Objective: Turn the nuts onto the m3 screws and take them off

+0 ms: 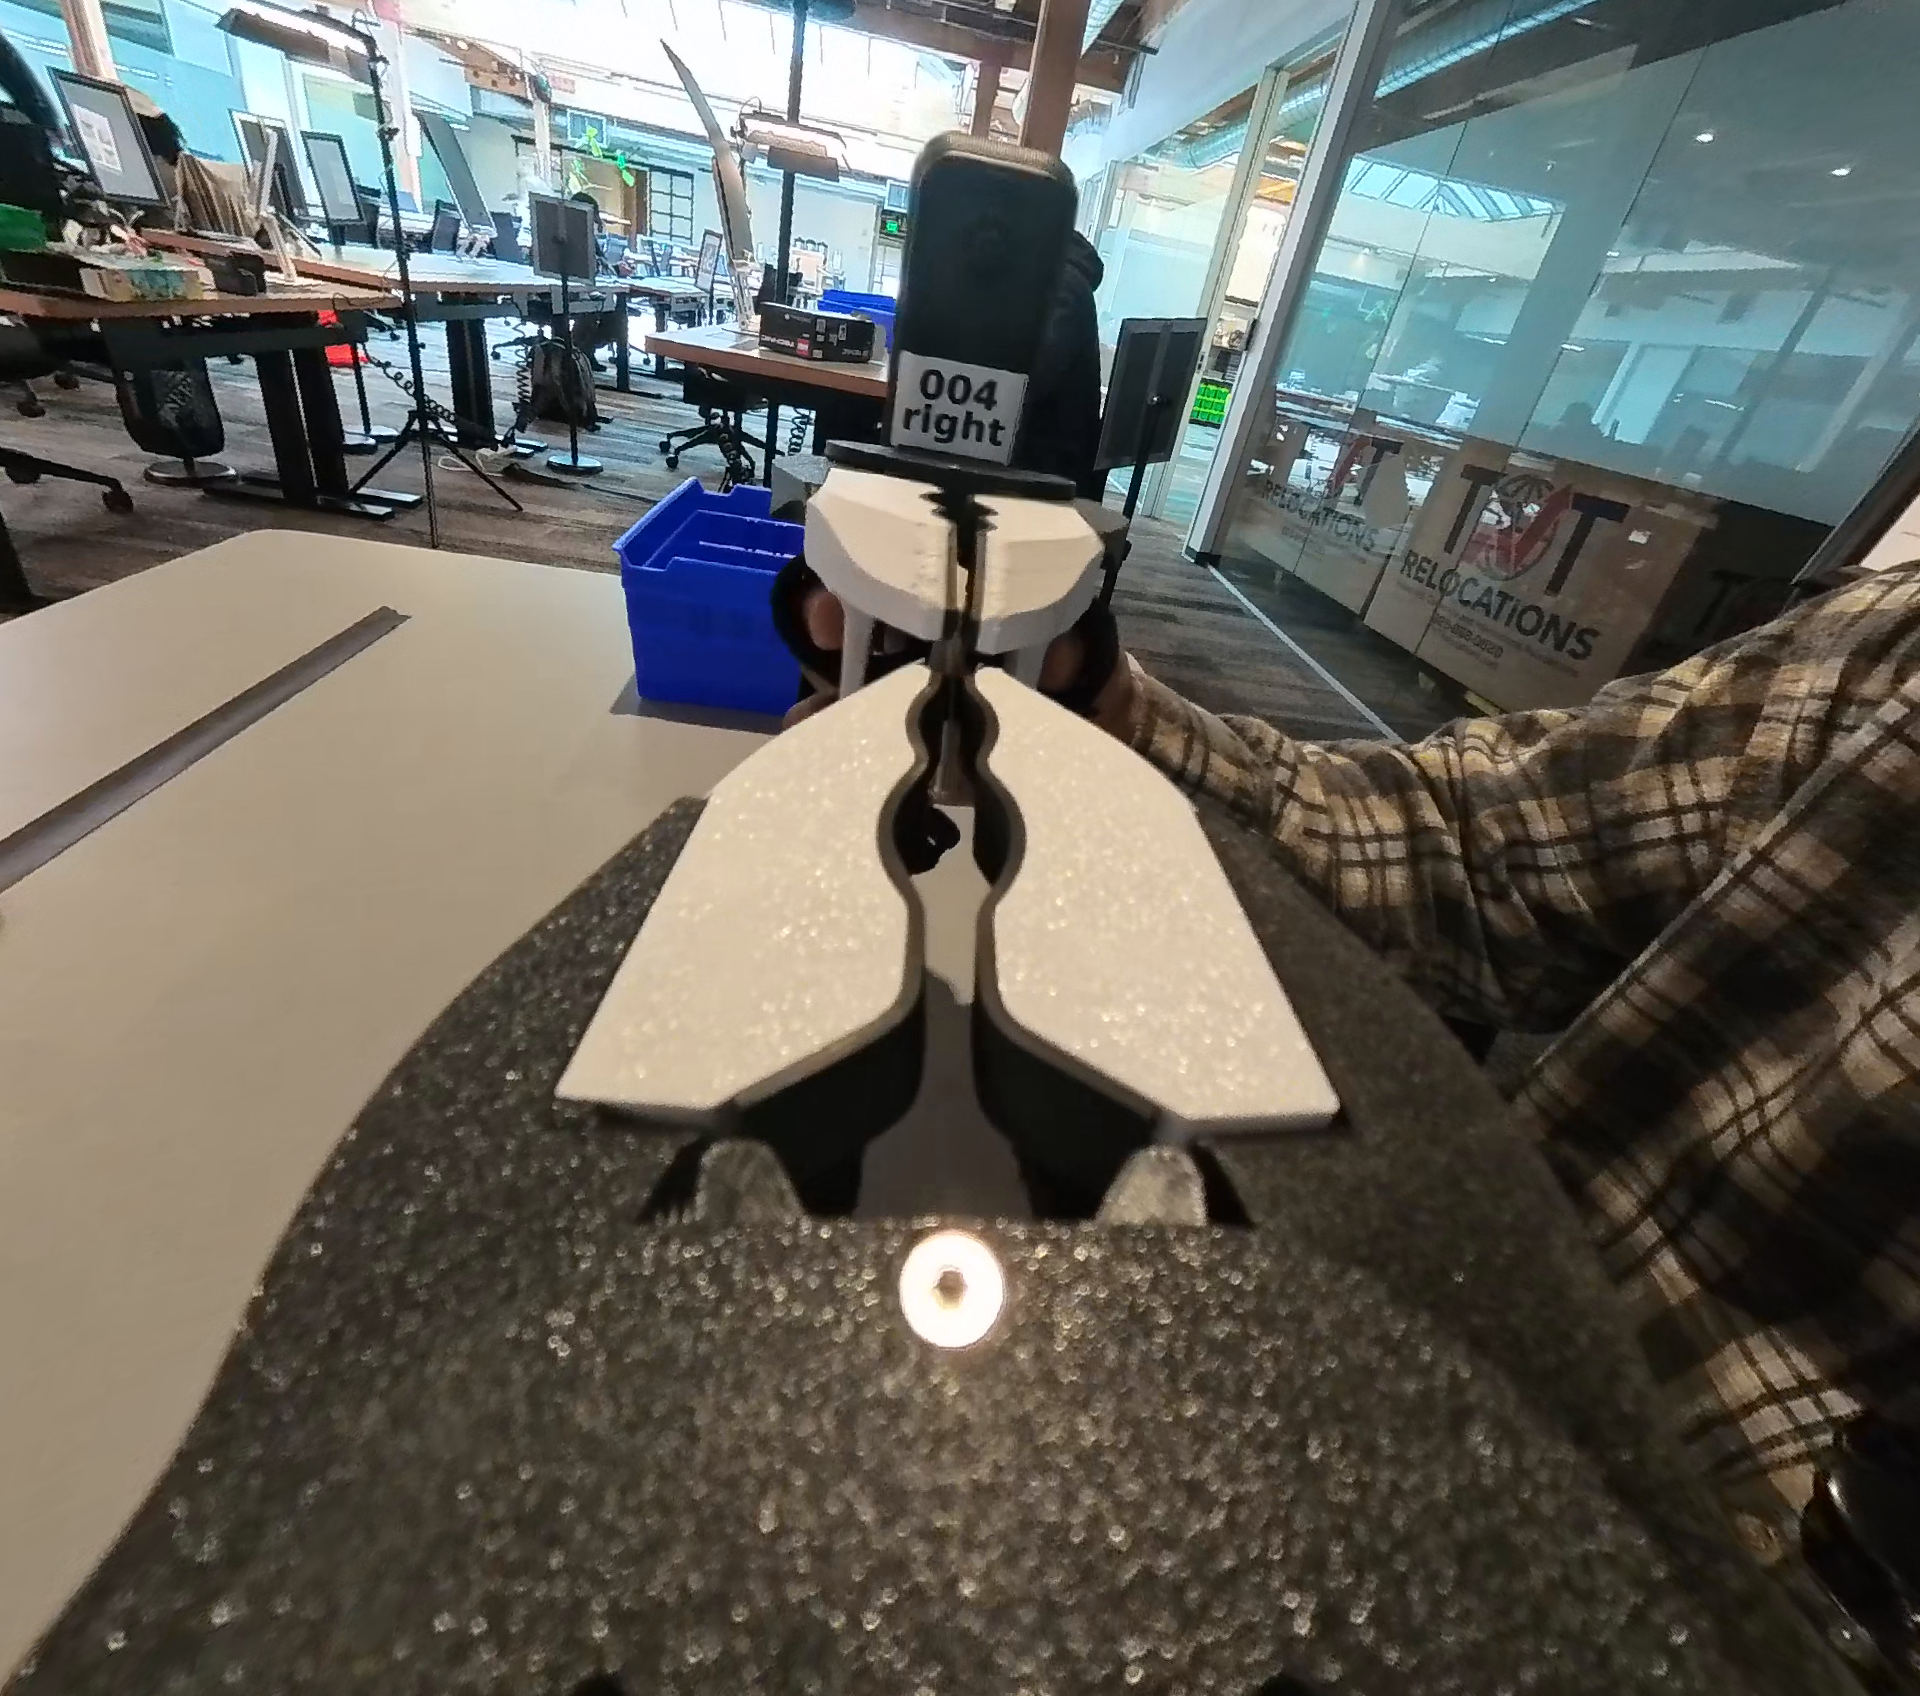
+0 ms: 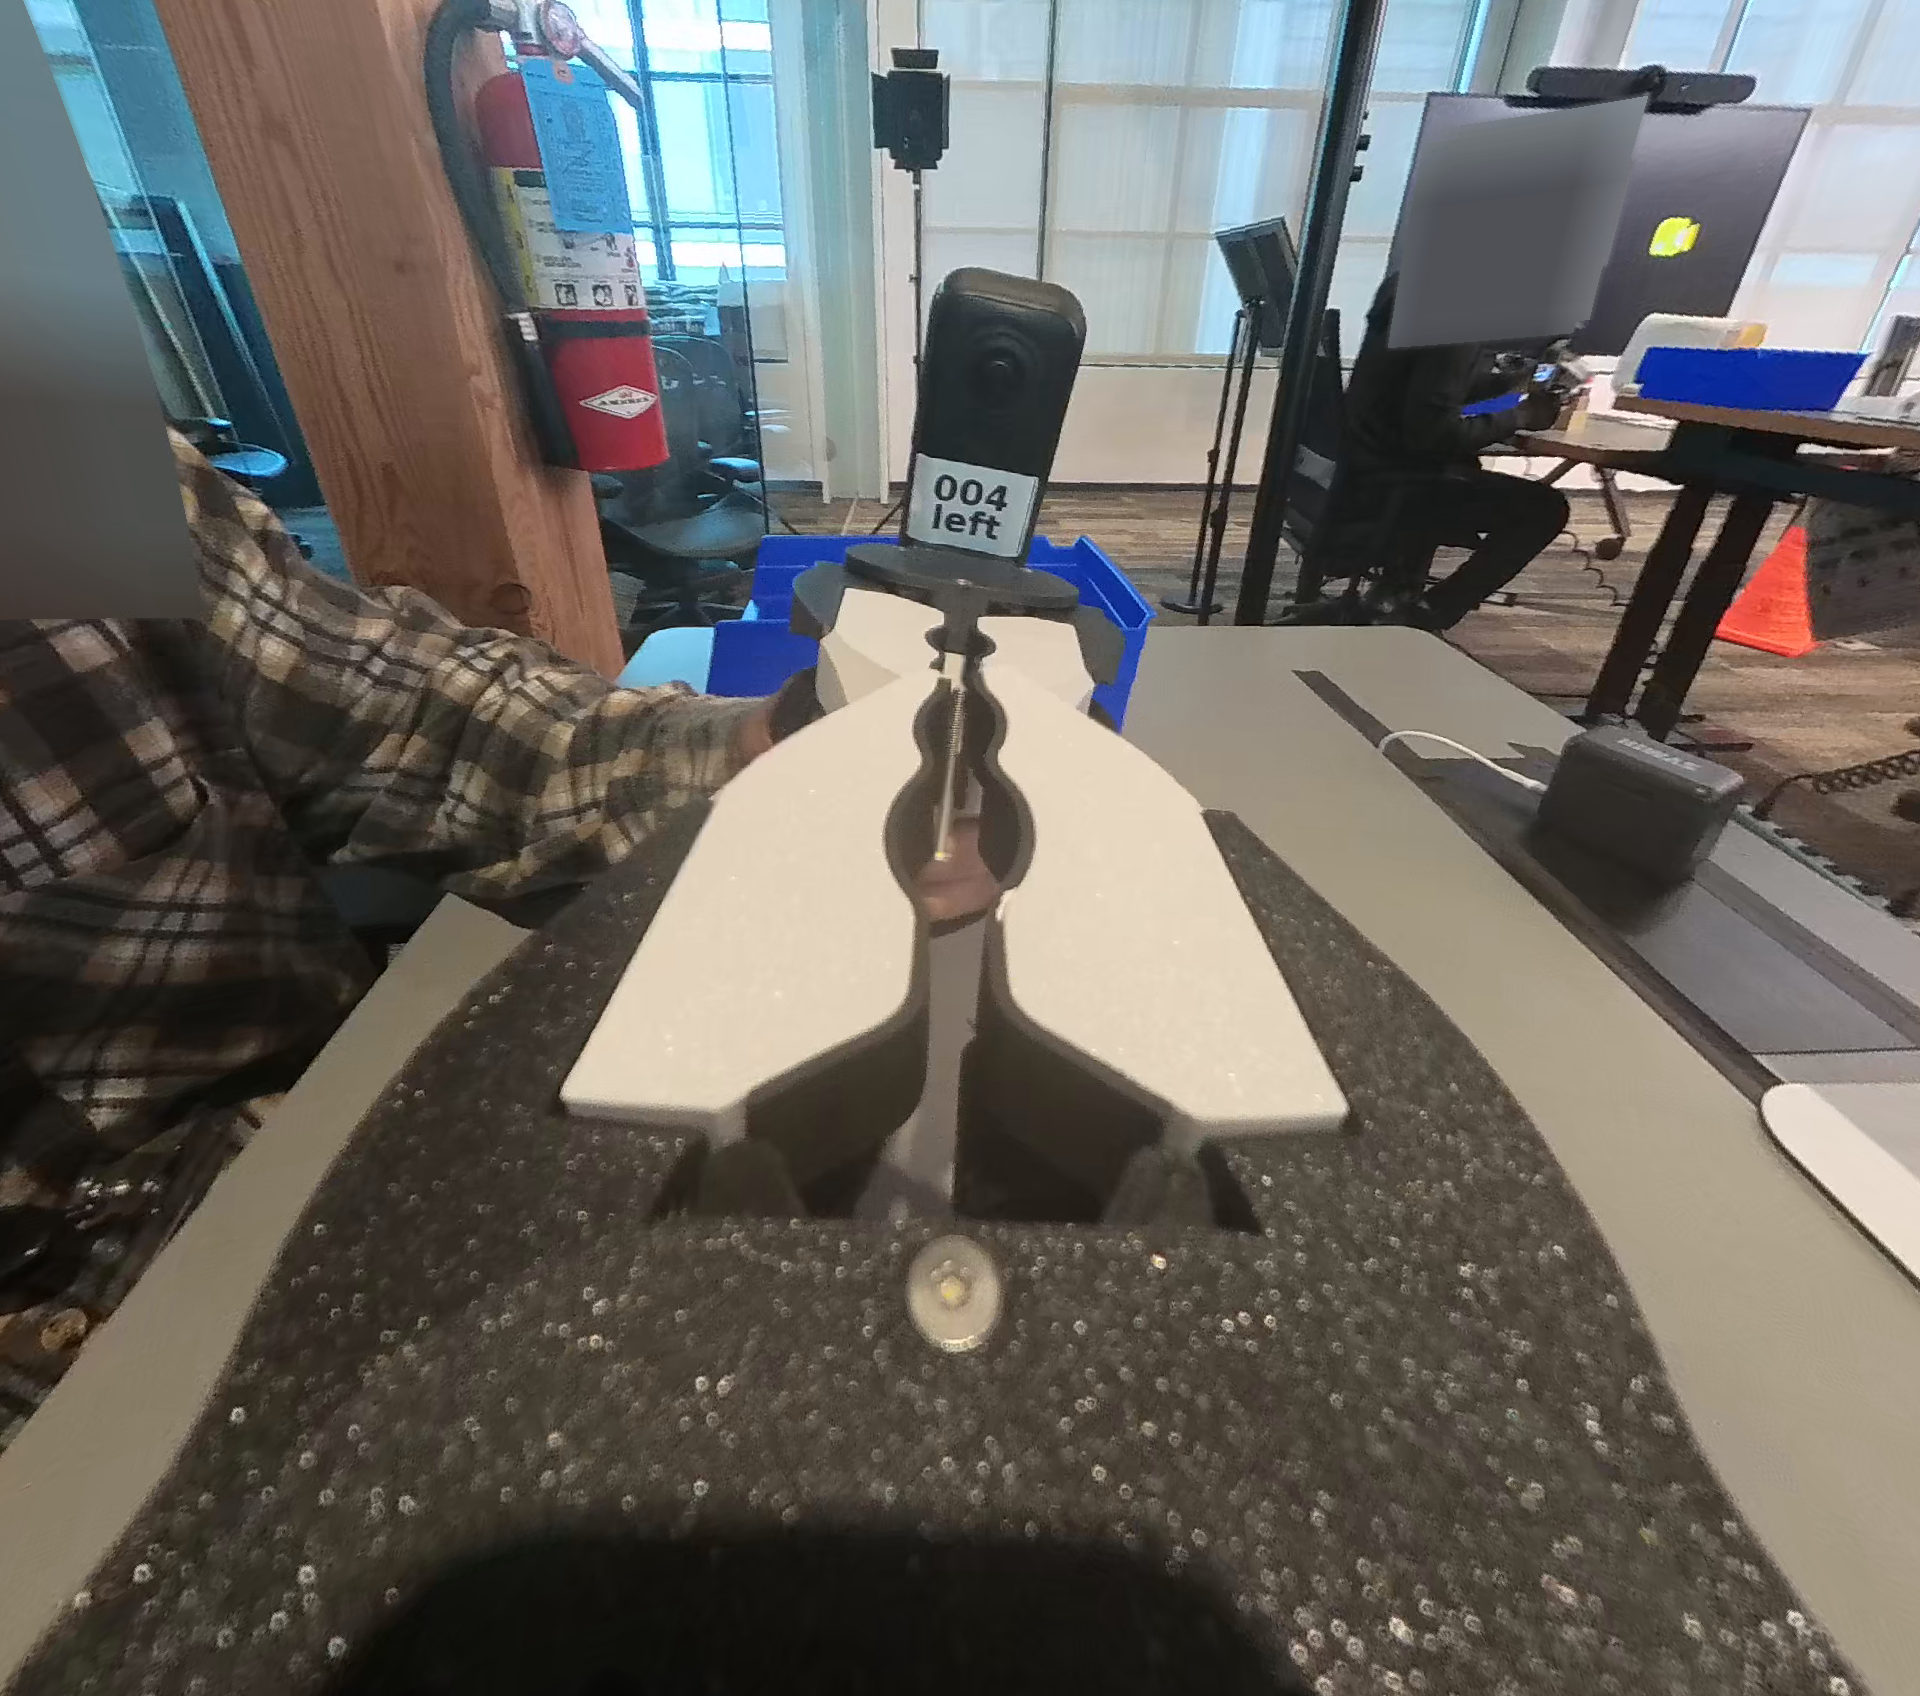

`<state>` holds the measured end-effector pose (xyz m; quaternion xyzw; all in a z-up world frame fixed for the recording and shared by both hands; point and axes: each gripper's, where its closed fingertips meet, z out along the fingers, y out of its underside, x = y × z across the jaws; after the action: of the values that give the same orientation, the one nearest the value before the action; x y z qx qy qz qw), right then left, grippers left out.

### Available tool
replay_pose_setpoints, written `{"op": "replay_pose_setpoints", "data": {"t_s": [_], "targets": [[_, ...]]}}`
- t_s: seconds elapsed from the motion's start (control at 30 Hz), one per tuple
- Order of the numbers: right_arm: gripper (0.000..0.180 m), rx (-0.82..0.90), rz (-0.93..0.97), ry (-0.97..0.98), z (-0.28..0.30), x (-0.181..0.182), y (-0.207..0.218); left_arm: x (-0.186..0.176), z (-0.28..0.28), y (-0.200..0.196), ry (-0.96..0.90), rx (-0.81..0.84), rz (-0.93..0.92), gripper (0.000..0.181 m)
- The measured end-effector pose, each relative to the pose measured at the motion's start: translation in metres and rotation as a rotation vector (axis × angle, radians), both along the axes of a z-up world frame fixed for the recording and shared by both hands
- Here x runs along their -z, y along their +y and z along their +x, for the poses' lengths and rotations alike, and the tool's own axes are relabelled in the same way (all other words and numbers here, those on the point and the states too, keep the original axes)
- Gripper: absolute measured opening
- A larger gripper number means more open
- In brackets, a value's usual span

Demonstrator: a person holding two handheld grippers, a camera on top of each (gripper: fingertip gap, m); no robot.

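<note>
Both tongs meet nose to nose above the grey desk (image 1: 260,815). The left tongs (image 1: 948,716) and right tongs (image 2: 958,690) are each pinched nearly closed on one thin screw (image 2: 948,779) bridging them. A blue bin (image 1: 707,607) sits just behind; a plaid sleeve (image 1: 1558,867) crosses alongside.

tongs (image 1: 948,696) facing tongs (image 2: 956,690), bin (image 1: 707,607) behind
</note>
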<state>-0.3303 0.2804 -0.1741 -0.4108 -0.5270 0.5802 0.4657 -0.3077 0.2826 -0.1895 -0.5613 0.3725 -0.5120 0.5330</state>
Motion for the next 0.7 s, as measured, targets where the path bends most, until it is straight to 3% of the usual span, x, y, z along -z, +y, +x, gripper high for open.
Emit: {"op": "replay_pose_setpoints", "data": {"t_s": [0.33, 0.7], "targets": [[0.002, 0.003, -0.032, 0.01, 0.003, -0.01, 0.004, 0.0, -0.003, 0.004, -0.005, -0.016, -0.016, 0.015], [0.002, 0.003, -0.049, 0.005, 0.005, -0.013, 0.006, 0.003, -0.001, 0.004, 0.012, -0.018, -0.016, 0.017]]}}
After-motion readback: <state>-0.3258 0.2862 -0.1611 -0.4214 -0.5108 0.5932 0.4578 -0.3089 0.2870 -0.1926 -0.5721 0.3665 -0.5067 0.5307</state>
